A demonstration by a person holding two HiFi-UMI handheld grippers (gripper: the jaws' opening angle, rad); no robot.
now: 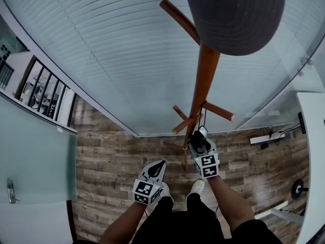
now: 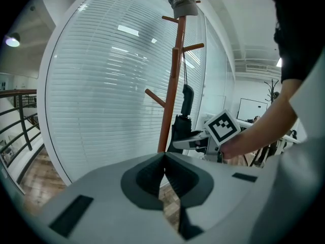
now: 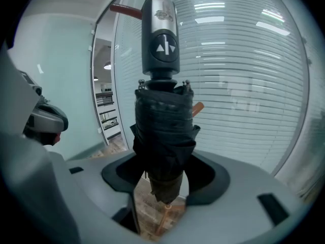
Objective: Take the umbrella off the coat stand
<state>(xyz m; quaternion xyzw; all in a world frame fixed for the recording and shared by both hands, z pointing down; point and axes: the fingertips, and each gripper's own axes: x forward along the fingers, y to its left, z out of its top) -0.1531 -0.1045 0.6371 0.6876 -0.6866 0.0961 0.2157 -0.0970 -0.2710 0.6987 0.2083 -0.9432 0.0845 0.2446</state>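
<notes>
Right gripper fingers clamped on folded umbrella hanging by its strap from a coat stand peg, left gripper fingers closed, empty; pulling sideways could snag strap, tipping stand.

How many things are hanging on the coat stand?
2: a grey cap on top of the coat stand, and a black folded umbrella lower down, held in the jaws of the right gripper.

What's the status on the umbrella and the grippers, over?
Right gripper shut on umbrella. Left gripper shut, empty. Strap hooked over coat stand peg. Nothing else in the way.
</notes>
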